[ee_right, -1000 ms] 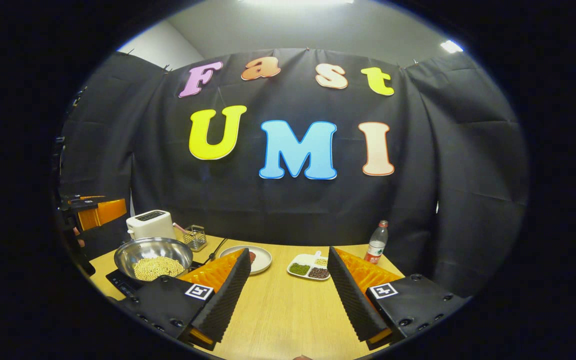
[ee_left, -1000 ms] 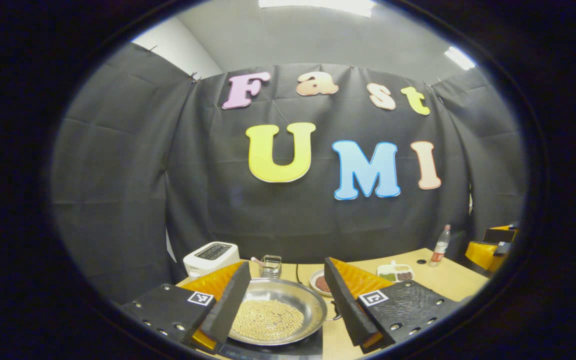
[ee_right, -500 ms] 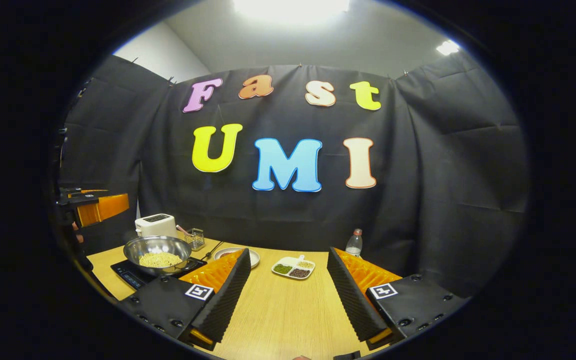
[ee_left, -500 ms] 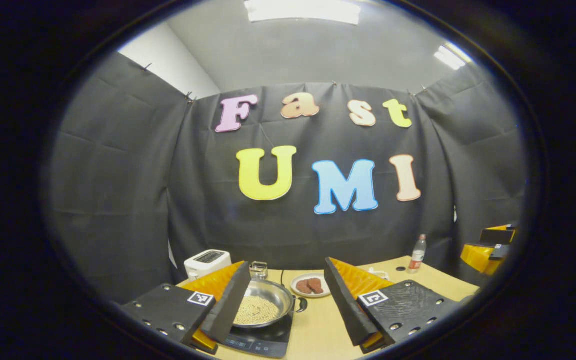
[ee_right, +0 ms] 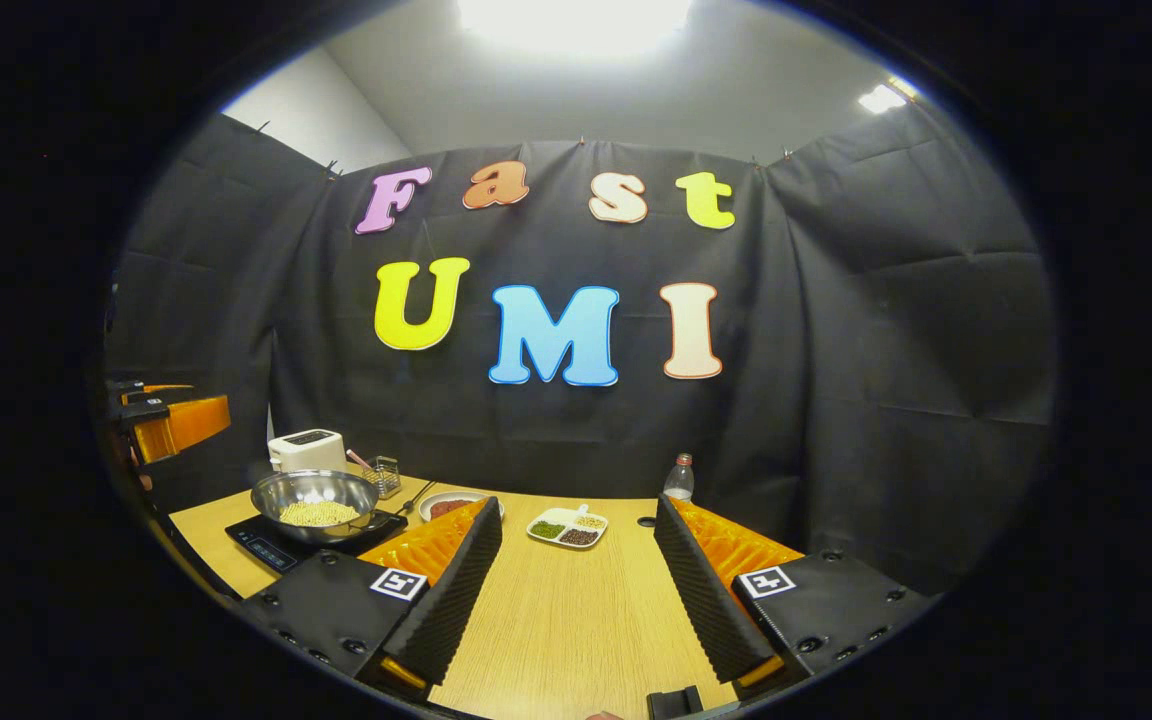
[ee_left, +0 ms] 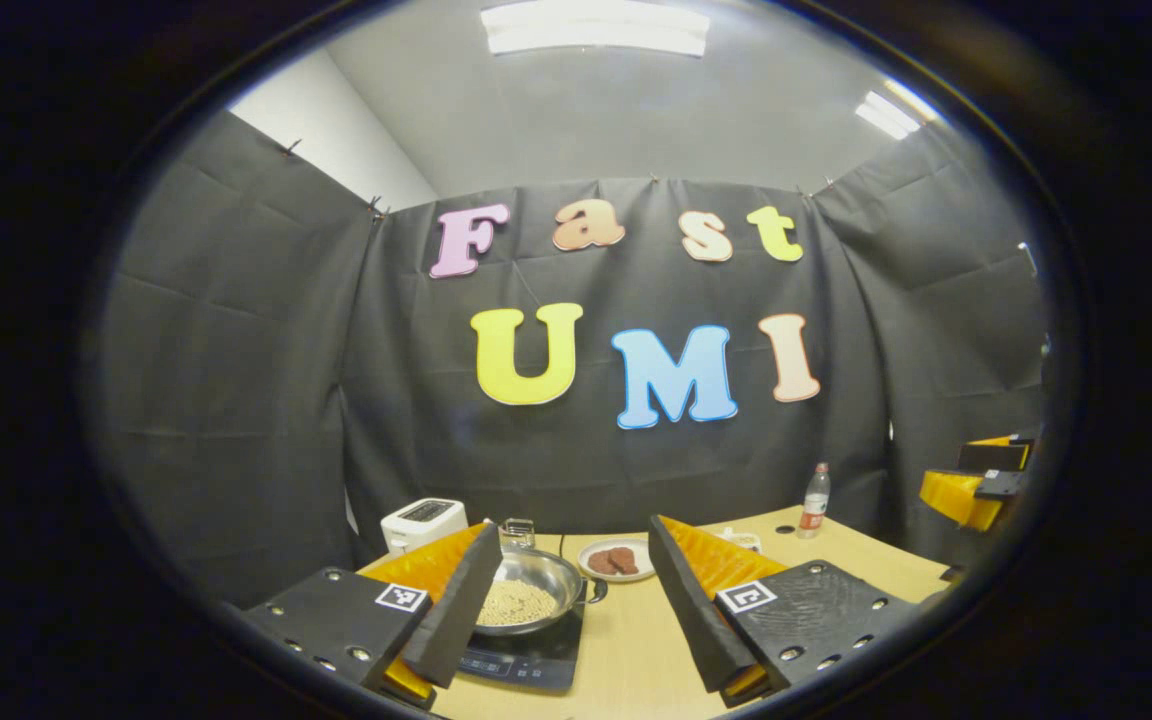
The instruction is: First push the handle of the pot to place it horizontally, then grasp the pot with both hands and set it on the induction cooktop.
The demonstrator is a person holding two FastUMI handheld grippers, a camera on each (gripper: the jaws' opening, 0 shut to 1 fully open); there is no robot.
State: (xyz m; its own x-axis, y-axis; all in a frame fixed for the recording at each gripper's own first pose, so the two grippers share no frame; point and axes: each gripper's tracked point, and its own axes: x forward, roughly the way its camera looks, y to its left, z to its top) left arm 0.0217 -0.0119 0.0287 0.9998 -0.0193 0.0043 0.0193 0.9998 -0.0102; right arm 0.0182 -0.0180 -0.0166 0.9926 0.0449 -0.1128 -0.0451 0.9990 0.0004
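- The pot (ee_left: 528, 592) sits on the cooktop (ee_left: 521, 660), at the left side of the table (ee_right: 576, 620).
- It holds a bed of pale beans (ee_left: 516, 602).
- In the left gripper view the pot's dark handle (ee_left: 596, 590) sticks out level to the right.
- The left gripper (ee_left: 576, 625) is released, fingers wide apart, nothing between them.
- It hangs on the near side of the cooktop, clear of the pot; its left finger covers the pot's left edge from this angle.
- The right gripper (ee_right: 576, 600) is open too, fingers spread over bare wood at mid-table.
- From the right gripper view, the pot (ee_right: 314, 497) and cooktop (ee_right: 311, 535) lie well off to its left.
- At the far left of that view, the other gripper shows as an orange and black block (ee_right: 168, 418).
- A white toaster (ee_left: 423, 522) stands behind the pot, near the cloth wall.
- A small wire basket (ee_right: 383, 475) is just right of the toaster.
- A plate (ee_left: 616, 560) with brown pieces lies right of the pot, apart from it.
- A divided dish (ee_right: 566, 527) of green and dark beans sits farther right.
- A bottle (ee_right: 677, 479) stands at the far right, by the wall.
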